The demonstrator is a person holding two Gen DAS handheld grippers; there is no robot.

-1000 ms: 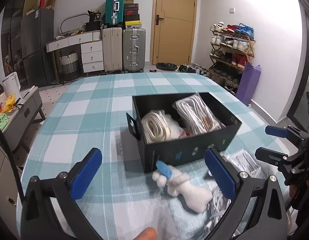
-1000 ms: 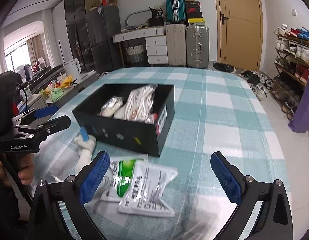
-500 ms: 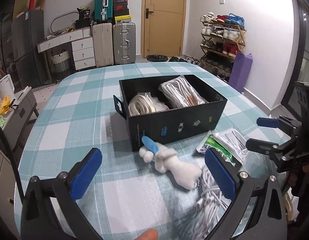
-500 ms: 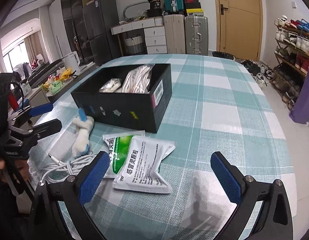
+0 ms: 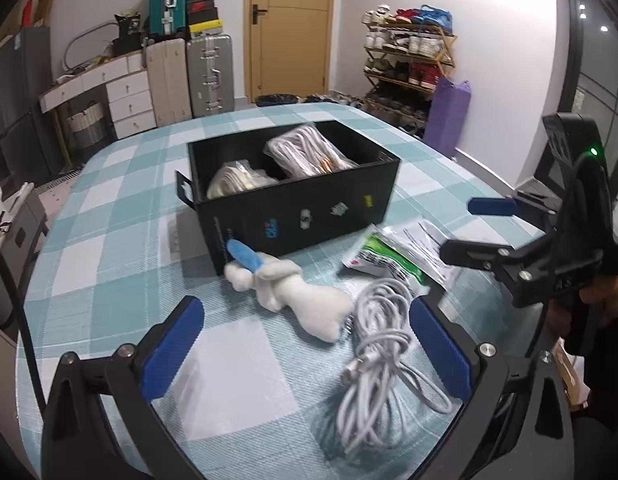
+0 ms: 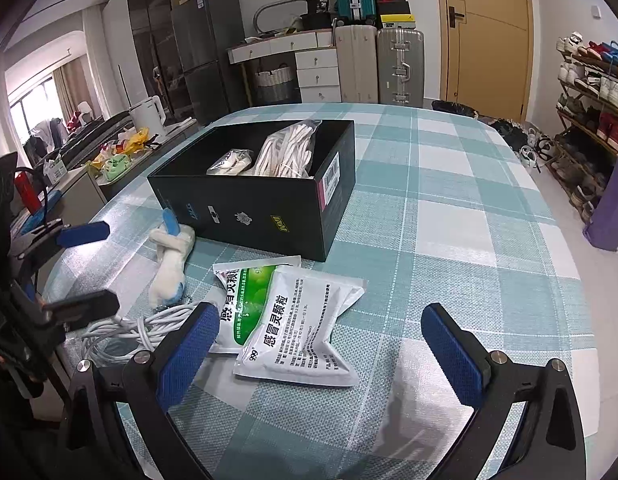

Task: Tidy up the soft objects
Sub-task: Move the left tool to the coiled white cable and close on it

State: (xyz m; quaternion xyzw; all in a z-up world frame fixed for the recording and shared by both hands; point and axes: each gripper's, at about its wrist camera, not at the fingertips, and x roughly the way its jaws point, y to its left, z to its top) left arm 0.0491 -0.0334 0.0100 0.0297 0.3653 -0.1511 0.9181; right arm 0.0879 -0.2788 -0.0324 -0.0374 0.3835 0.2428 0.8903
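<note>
Beside black box (image 5: 309, 216), white plush toy (image 5: 293, 296).

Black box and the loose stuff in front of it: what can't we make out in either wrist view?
- Black cardboard box: floor hidden under the bagged white cords in both views.
- Coiled white cable: near end blurred in the left view; the left tool and a right tool finger cover part in the right view.
- White medicine sachets: fine print too small; the lower sachet is mostly covered.
- White plush toy: its shape is unclear in both views.
</note>
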